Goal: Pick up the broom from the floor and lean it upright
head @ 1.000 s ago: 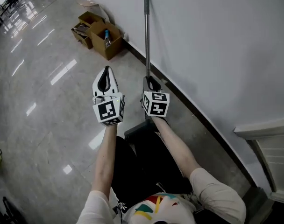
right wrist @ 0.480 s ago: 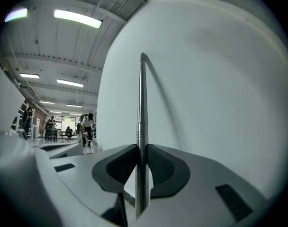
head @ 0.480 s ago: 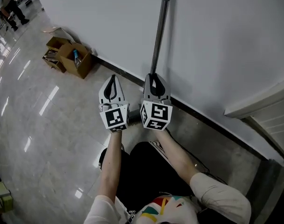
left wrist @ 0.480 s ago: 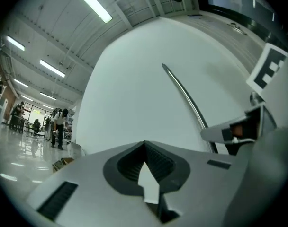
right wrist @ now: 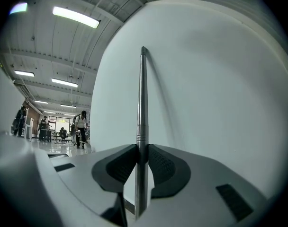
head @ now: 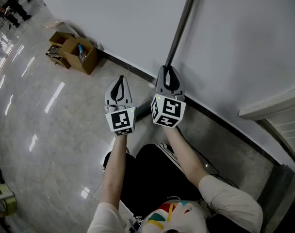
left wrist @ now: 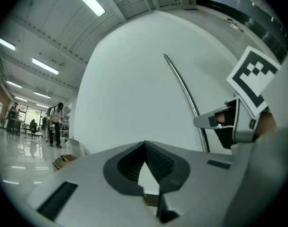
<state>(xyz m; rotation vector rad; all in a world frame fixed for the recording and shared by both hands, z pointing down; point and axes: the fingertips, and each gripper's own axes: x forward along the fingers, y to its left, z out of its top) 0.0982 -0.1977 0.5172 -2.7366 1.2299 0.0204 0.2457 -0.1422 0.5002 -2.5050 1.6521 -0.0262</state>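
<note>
The broom's metal handle (head: 182, 25) rises upright along the white wall, and its top end rests near the wall (right wrist: 143, 51). My right gripper (head: 169, 69) is shut on the handle (right wrist: 142, 103), with its ribbed pads pressing on both sides. My left gripper (head: 120, 78) hovers just left of it, shut and empty, its tips touching (left wrist: 145, 144). In the left gripper view the handle (left wrist: 184, 86) curves up past the right gripper (left wrist: 229, 122). The broom's head is hidden below my arms.
Open cardboard boxes (head: 74, 52) holding a bottle sit by the wall at the far left. A dark baseboard (head: 220, 118) runs along the wall's foot. A white ledge (head: 273, 108) juts out at the right. People (right wrist: 80, 126) stand far off down the glossy floor.
Both grippers have come closer to the wall and to each other. The right gripper has carried the handle up, and it now stands steeper against the wall.
</note>
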